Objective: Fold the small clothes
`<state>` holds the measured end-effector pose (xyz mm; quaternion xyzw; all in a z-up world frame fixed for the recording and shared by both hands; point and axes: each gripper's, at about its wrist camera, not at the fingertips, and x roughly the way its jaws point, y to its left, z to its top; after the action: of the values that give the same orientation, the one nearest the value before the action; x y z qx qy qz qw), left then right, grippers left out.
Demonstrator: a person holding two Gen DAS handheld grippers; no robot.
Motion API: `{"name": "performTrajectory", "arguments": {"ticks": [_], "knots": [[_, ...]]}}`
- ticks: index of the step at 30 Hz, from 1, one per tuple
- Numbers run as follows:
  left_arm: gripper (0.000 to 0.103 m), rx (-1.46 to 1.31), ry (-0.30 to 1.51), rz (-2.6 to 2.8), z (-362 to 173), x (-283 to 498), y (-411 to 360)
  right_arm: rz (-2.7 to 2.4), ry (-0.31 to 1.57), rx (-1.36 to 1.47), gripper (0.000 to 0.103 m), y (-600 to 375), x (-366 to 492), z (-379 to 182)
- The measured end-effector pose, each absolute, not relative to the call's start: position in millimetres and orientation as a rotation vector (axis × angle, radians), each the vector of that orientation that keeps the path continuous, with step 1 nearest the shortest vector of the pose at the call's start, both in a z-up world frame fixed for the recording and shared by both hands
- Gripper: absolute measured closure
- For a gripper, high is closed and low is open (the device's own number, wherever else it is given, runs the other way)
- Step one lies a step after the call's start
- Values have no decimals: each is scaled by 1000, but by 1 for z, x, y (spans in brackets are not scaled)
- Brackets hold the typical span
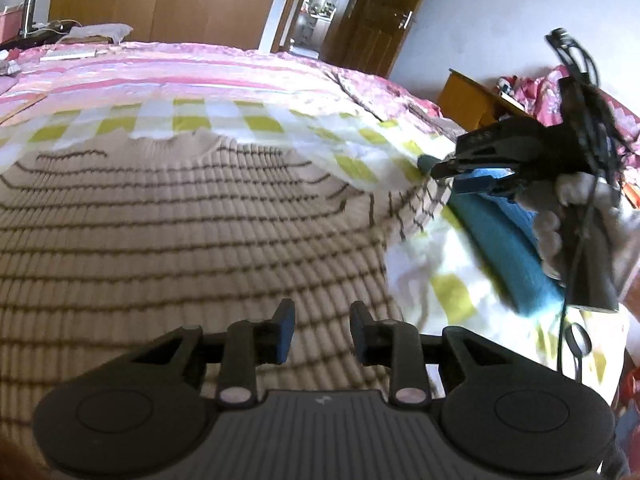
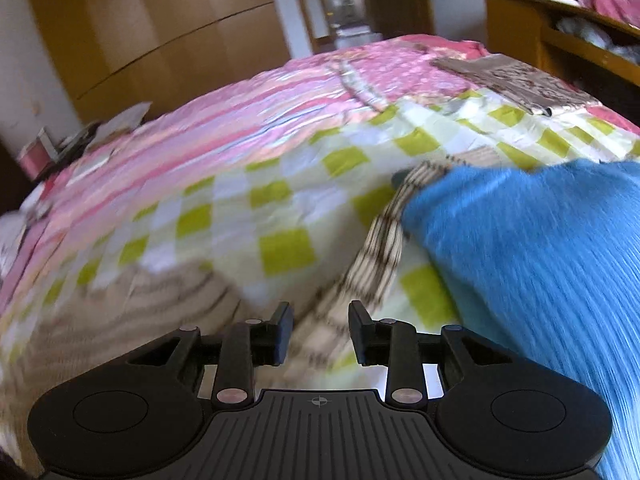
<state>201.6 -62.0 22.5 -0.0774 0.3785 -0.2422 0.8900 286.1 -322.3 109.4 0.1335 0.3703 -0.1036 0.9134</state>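
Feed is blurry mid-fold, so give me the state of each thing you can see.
Left gripper: open, empty, over sweater.
Right gripper: open, empty.
Beige striped sweater: spread flat on checked sheet.
Blue garment: lying beside sweater's sleeve.
Door: open.

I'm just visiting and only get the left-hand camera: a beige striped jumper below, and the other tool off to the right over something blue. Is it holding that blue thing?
Observer: No. In its own camera the right gripper has its jaws apart with nothing between them. The blue garment lies to its right.
Operator: What is the blue thing lying on?
Observer: Its edge overlaps a sleeve of the beige striped jumper, which lies on the green-checked sheet.
Operator: Anything beyond that?
Observer: Yes, a folded brown patterned cloth lies past the sheet's far right corner.
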Motion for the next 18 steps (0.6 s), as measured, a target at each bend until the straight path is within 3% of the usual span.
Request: {"name": "performTrajectory", "arguments": {"ticks": [2,11,14,16,18], "knots": [[67,-159,781,-492,22,207,-66,-243,762,289,63,-329,302,106],[64,-173,803,-485,10,212,-67,-368,828,248,62,-339,342,78],[64,-175,810,-484,8,209,-62,-403,836,245,71,-342,344,71],[64,-173,810,-483,9,206,-57,-416,836,260,87,-345,342,68],[63,-168,807,-478,11,202,-49,-409,827,290,91,-348,338,69]]}}
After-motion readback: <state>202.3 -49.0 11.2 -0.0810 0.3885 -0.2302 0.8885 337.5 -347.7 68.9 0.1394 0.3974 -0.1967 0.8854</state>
